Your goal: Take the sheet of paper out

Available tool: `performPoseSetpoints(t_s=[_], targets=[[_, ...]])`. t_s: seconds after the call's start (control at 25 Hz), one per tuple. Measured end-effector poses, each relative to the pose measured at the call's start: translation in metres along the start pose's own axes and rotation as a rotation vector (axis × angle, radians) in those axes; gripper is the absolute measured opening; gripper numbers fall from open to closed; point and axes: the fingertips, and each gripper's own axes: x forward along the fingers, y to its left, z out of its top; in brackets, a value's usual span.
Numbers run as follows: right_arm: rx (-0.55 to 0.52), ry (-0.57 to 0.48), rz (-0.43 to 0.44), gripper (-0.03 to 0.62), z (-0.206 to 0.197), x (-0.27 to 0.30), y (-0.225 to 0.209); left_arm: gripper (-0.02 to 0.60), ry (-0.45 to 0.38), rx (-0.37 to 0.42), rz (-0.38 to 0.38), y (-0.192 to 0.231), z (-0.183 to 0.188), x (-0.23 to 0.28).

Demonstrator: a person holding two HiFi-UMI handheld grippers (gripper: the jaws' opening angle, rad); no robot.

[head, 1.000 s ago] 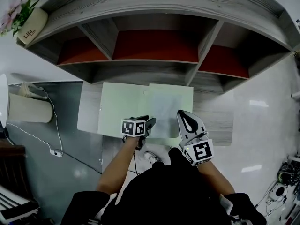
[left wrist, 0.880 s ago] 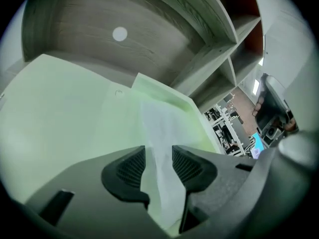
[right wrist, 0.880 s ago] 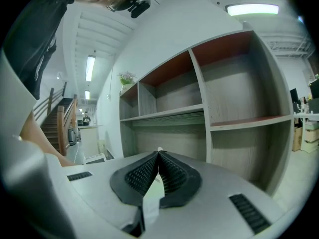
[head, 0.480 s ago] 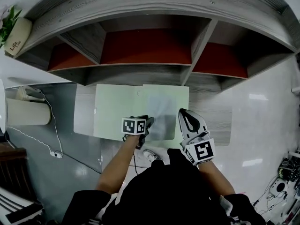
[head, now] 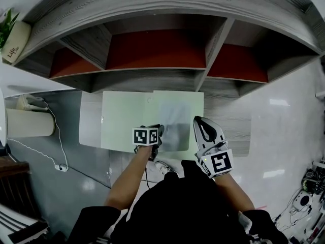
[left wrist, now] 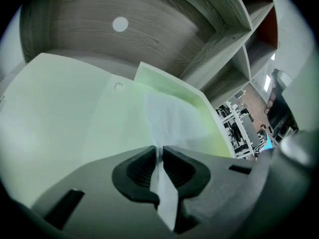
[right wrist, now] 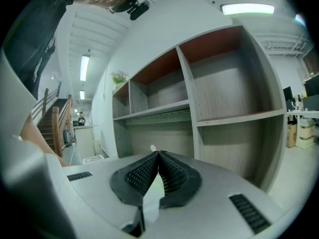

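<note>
Jaws of left gripper just closed, pinching near edge of sheet of paper lying in open green folder, likely to pull it free. Right gripper jaws together, beside folder's right edge.

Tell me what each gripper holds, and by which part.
The left gripper, whose jaws have just been closing, pinches the sheet of paper by its near edge. The right gripper grips the green folder by its near right edge.
</note>
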Motion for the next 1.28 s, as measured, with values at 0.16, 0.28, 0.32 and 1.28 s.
performPoseSetpoints(t_s=[0.16,0.28,0.32,1.28], targets=[[-0.001,0.0,-0.007,0.021,0.0,-0.003,0.0,0.013,-0.018,0.0,0.003,-0.001,0.002,0.0],[-0.002,0.001,-0.009,0.021,-0.001,-0.004,0.001,0.008,-0.036,-0.002,0.009,0.001,0.005,-0.003],[-0.002,0.002,-0.009,0.021,-0.001,-0.004,0.002,0.008,-0.041,-0.006,0.011,0.002,0.005,-0.005],[-0.027,-0.029,0.027,0.021,0.011,0.0,0.051,0.008,-0.159,0.026,0.222,0.096,0.021,-0.104]])
